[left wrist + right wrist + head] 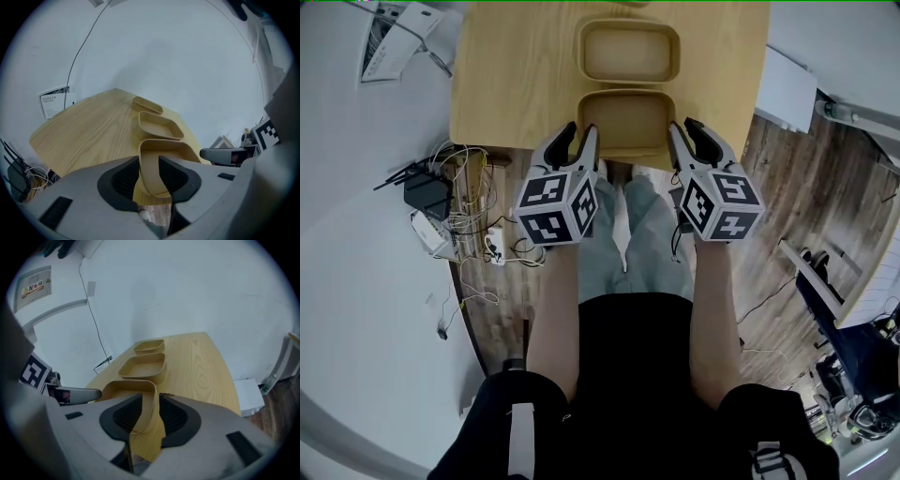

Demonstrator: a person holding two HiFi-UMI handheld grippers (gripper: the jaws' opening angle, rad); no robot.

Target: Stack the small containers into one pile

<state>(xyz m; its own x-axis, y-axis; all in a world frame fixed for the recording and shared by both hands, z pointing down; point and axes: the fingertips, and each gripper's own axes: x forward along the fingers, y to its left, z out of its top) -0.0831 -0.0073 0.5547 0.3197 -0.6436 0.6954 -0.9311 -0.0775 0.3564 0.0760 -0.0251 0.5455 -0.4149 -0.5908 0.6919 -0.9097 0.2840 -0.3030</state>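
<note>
Three tan rectangular containers lie in a row on the wooden table [516, 84]. The nearest container [623, 120] is at the table's front edge, the middle one [628, 52] is just behind it, and the far one [614, 3] is cut off by the picture's top. My left gripper [583, 133] straddles the nearest container's left wall [149, 164]; its jaws are open, the wall loose between the pads. My right gripper [684, 129] straddles the right wall [149, 404] in the same way, also open. The middle container [159, 126] [143, 367] stands empty.
A router and tangled cables [441, 202] lie on the floor left of the table. A white box [787, 89] stands at the table's right. A printed sheet [394, 42] is at the far left. The person's legs are under the table's front edge.
</note>
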